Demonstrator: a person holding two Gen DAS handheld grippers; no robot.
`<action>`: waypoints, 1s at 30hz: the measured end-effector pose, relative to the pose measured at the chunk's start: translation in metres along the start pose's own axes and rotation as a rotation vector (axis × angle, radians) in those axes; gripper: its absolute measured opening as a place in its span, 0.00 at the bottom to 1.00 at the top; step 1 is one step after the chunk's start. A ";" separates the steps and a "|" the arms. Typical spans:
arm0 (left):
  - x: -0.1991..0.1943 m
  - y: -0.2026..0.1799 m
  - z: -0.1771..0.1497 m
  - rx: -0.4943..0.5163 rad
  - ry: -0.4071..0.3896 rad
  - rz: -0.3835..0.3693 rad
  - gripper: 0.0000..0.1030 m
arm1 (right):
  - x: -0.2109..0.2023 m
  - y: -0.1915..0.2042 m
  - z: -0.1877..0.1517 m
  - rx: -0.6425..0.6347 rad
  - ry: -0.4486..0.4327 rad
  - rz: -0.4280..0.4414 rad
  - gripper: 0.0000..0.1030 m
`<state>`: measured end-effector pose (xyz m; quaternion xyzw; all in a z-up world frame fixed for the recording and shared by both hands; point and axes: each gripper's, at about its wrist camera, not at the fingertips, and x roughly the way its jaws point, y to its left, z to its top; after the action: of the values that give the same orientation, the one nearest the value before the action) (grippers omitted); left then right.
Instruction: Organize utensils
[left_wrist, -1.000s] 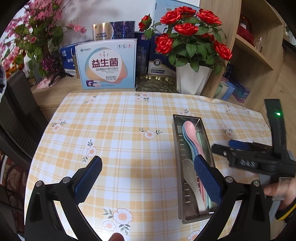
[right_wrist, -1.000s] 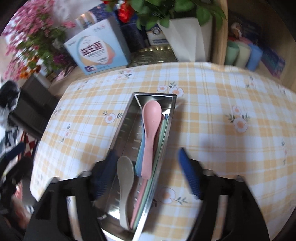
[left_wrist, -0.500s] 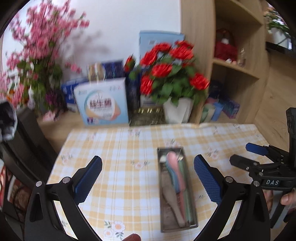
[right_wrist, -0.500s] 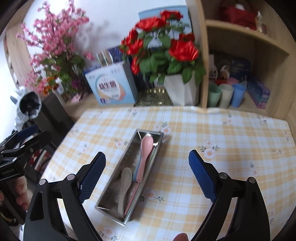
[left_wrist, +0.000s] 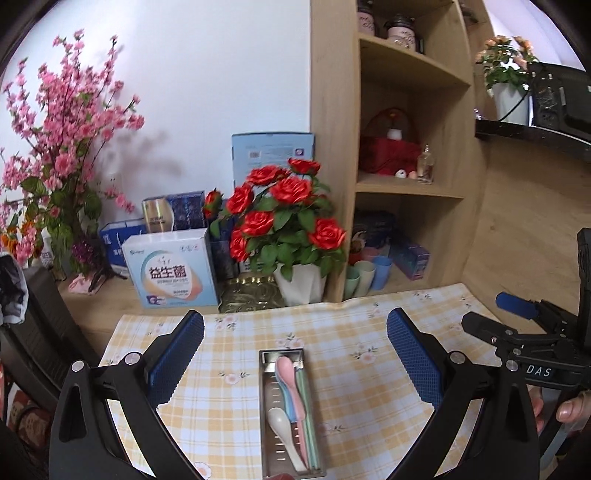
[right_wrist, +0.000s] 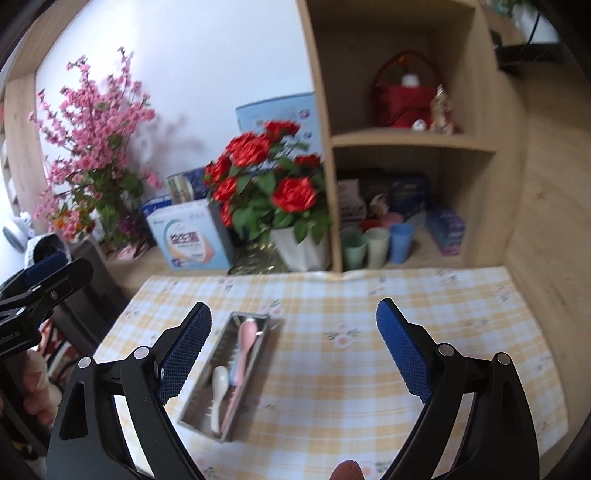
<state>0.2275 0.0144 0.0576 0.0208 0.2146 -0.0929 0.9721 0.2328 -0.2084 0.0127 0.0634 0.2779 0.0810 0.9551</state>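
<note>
We hold both the left gripper (left_wrist: 295, 356) and right gripper (right_wrist: 293, 347) spread wide, empty; the utensils (left_wrist: 293, 398) lie in the metal tray (left_wrist: 266, 413), lower centre. Bumping it could scatter them.

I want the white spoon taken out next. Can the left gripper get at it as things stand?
Probably yes: the left gripper is open, and the white spoon lies uncovered in the metal tray.

The metal tray (left_wrist: 266, 406) has its near end cut off by the left view's bottom edge; beside it, green utensils (left_wrist: 308, 413) (type unclear) lie half hidden under the pink spoon (left_wrist: 291, 384).
</note>
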 end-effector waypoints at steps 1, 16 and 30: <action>-0.004 -0.003 0.000 0.004 -0.010 0.000 0.94 | -0.005 -0.003 0.001 -0.001 -0.010 -0.011 0.85; -0.007 -0.008 -0.005 -0.017 0.013 -0.011 0.94 | -0.031 -0.017 0.006 -0.003 -0.068 -0.079 0.85; -0.006 -0.004 -0.008 -0.023 0.038 -0.010 0.94 | -0.030 -0.016 0.009 0.002 -0.070 -0.092 0.85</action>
<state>0.2180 0.0118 0.0523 0.0104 0.2343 -0.0947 0.9675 0.2146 -0.2300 0.0334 0.0543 0.2468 0.0347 0.9669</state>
